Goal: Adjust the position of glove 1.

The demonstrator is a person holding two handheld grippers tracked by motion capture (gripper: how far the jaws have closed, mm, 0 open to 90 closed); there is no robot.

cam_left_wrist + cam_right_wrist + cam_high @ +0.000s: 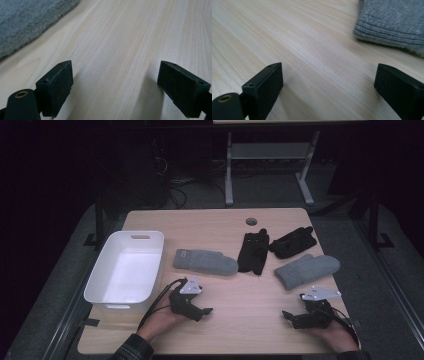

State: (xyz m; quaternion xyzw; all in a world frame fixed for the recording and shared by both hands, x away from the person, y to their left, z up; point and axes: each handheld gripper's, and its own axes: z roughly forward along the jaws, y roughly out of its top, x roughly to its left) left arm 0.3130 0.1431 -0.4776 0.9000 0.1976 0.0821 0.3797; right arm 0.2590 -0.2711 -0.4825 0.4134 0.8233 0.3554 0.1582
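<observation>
While both grippers rest low with jaws spread wide and empty, the left gripper [200,309] sits just below the left grey knitted mitten [205,262]. Right of that mitten lie two black gloves [253,251], a second grey mitten [306,270] and the right gripper [292,316]; left stands a white plastic tub [127,270]. Bare wooden table [245,310] separates the grippers.

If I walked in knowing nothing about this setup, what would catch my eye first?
Probably the four gloves across the middle of the table: two grey mittens and two black gloves between them. Next, the white tub at the left edge. Nearest the camera, a person holds open tongs in each hand, the left tongs and right tongs, low over bare wood.
</observation>
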